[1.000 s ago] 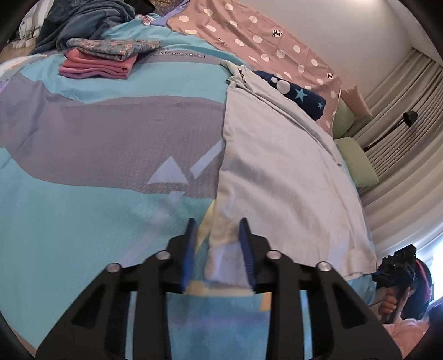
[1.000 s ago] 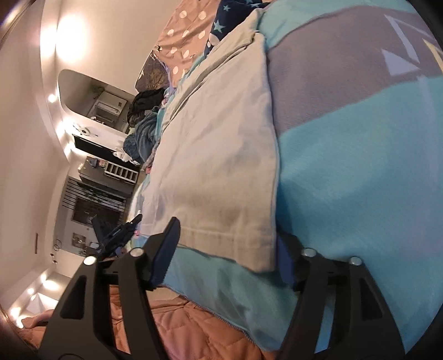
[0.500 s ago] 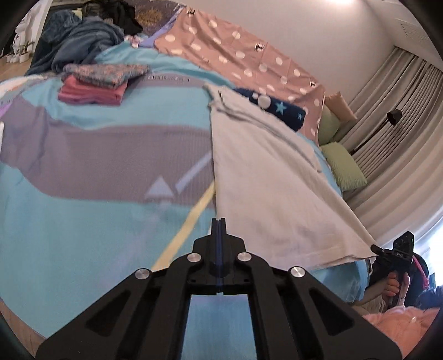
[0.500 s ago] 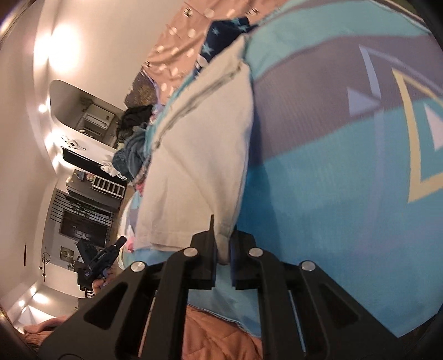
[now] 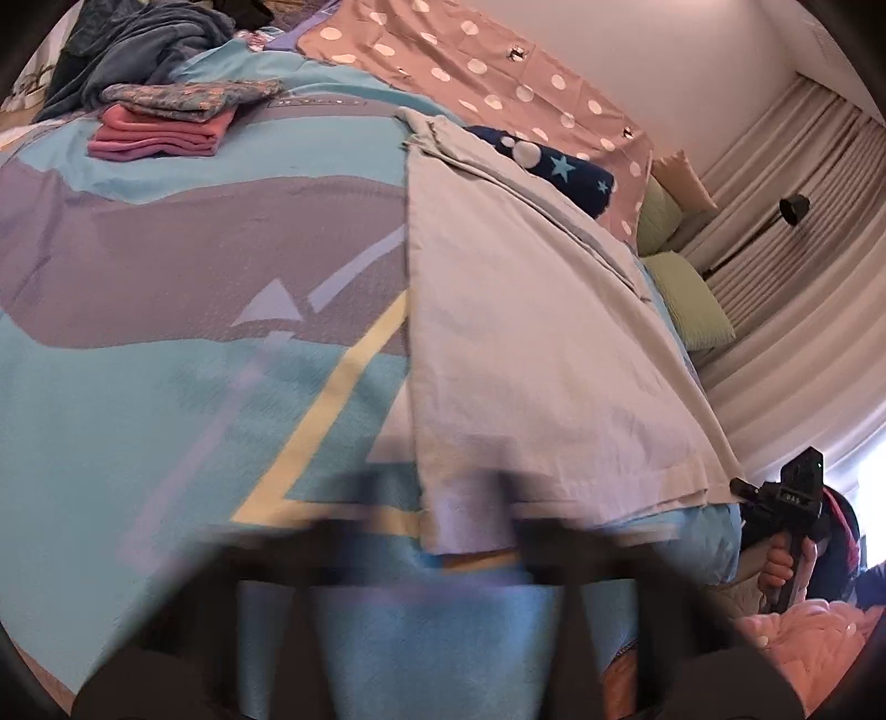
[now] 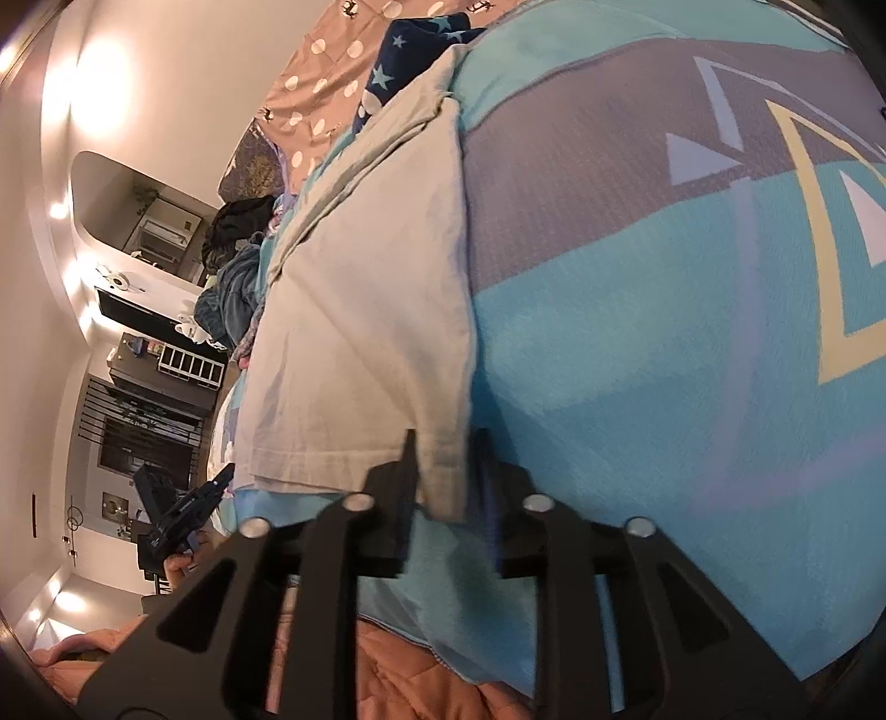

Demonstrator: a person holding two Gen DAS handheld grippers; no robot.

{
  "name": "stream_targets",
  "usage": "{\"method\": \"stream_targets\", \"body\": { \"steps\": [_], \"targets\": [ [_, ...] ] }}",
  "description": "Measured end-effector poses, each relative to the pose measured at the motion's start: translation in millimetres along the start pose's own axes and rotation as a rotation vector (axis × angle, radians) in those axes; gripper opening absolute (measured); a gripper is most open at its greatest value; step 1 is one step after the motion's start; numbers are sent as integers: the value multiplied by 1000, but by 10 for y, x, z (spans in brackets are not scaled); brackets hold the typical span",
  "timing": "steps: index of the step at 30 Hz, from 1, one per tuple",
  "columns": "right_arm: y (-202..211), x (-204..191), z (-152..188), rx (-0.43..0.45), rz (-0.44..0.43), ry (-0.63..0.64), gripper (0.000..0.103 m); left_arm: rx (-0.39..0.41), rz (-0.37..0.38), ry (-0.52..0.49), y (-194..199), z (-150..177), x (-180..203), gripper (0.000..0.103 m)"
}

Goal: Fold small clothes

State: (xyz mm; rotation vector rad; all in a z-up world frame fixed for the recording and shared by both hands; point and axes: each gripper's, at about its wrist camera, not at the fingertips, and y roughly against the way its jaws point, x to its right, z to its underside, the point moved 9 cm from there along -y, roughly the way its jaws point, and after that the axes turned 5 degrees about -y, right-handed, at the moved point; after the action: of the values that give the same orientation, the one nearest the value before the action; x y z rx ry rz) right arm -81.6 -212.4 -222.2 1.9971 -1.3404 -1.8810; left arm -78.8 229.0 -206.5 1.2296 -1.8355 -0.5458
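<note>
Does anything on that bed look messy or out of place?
Mostly tidy. The grey cloth lies flat on the bedspread, but its far end is bunched and rumpled. Behind the neat folded stack, dark clothes sit in an unsorted heap.

Open teal-and-grey bedspread (image 5: 166, 387) lies left of the pale garment (image 5: 526, 332), with folded clothes (image 5: 166, 122) stacked at its far edge.

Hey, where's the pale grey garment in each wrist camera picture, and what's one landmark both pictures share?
Left wrist view: the pale grey garment runs from top centre down to the bottom centre, right of the yellow line.
Right wrist view: the pale grey garment lies left of centre, its near corner between the right gripper fingers.
Shared landmark: the navy star-print cloth at the garment's far end.
</note>
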Motion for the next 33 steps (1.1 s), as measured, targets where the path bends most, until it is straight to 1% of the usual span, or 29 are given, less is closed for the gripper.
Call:
{"method": "stream_targets", "body": {
  "steps": [2, 3, 5, 6, 8, 10, 12, 15, 16, 17, 18, 19, 20, 21, 22, 23, 24, 25, 26, 27, 28, 29, 31, 33],
  "targets": [
    [35, -3, -14, 4, -10, 11, 36, 7, -49, -38, 7, -5, 84, 2],
    [44, -5, -12, -1, -19, 15, 43, 22, -59, -62, 58, -26, 147, 2],
    [41, 2, -13, -18, -45, 9, 46, 50, -33, -64, 163, -82, 196, 2],
    [33, 5, -21, -24, -54, 2, 49, 64, -34, -57, 211, -115, 178, 2],
    [12, 5, -40, -32, -81, -14, 53, 76, -46, -31, 266, -149, 82, 2],
    [2, -14, -50, -39, -107, -21, 56, 84, -35, 9, 276, -157, 3, 2],
    [-21, -39, -54, -54, -124, -21, 59, 81, -19, 38, 247, -131, -24, 2],
    [-71, -76, -65, -72, -146, -30, 59, 41, -9, 59, 146, -39, -35, 2],
    [-87, -83, -71, -73, -151, -35, 58, 31, -6, 65, 127, -18, -40, 6],
    [-118, -87, -92, -72, -150, -43, 53, 18, -8, 72, 99, 10, -55, 25],
    [-139, -86, -104, -68, -145, -52, 40, 17, -10, 80, 78, 32, -65, 49],
    [-167, -69, -115, -67, -135, -60, 30, 27, 10, 78, 81, 41, -41, 54],
    [-219, -61, -123, -76, -119, -66, 13, 38, 18, 61, 70, 38, 9, 57],
    [-255, -57, -124, -82, -107, -69, 9, 38, 13, 46, 42, 34, 44, 57],
    [-273, -57, -130, -80, -103, -78, 8, 36, -3, 21, 2, 31, 90, 57],
    [-251, -76, -150, -67, -112, -88, 8, 36, -9, 6, -26, 19, 129, 48],
    [-195, -104, -178, -50, -132, -97, 7, 29, 10, 0, -50, 6, 174, 2],
    [-81, -155, -236, -19, -176, -112, 7, 15, 44, 29, -66, -12, 200, 4],
    [27, -197, -281, 0, -214, -118, 6, 27, 41, 51, -39, -48, 184, 4],
    [103, -227, -306, 11, -236, -118, 5, 62, 46, 68, 49, -118, 198, 4],
    [199, -273, -339, 27, -257, -112, 5, 121, 65, 77, 212, -228, 239, 4],
    [304, -327, -377, 49, -259, -97, 5, 194, 96, 77, 438, -362, 304, 4],
    [444, -398, -413, 85, -255, -71, 5, 276, 138, 50, 747, -526, 428, 3],
    [604, -464, -421, 125, -271, -55, 4, 313, 151, 10, 950, -614, 572, 3]
  ]
}}
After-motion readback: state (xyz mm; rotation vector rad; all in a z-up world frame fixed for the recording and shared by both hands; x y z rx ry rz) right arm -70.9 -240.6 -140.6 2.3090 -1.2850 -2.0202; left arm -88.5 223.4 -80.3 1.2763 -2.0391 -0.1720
